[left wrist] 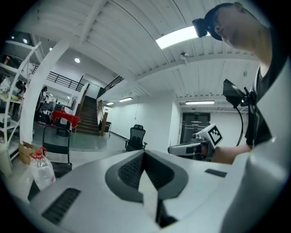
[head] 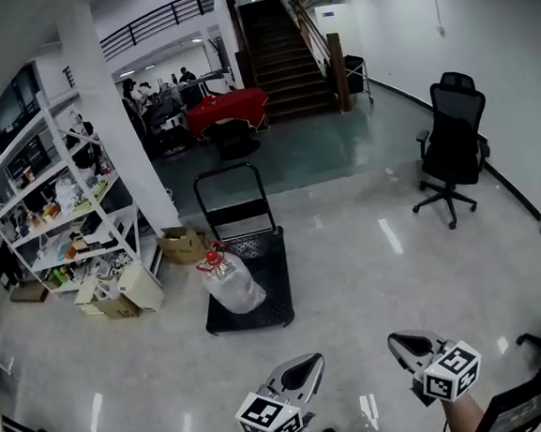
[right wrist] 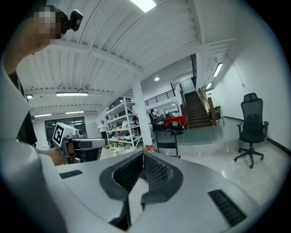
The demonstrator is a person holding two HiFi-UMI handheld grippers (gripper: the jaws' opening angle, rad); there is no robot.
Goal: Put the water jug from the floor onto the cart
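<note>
Left tool [head: 307, 365] and right tool [head: 402, 345] low in the head view, both pinched closed and empty. Well beyond, across bare floor [head: 350, 269]: red-capped water jug [head: 231, 281] lying tilted on the black cart [head: 273, 290]. Placing step apparently done; probably nothing left but checking for a steady rest. No legible writing anywhere, only square markers on the tools.
</note>
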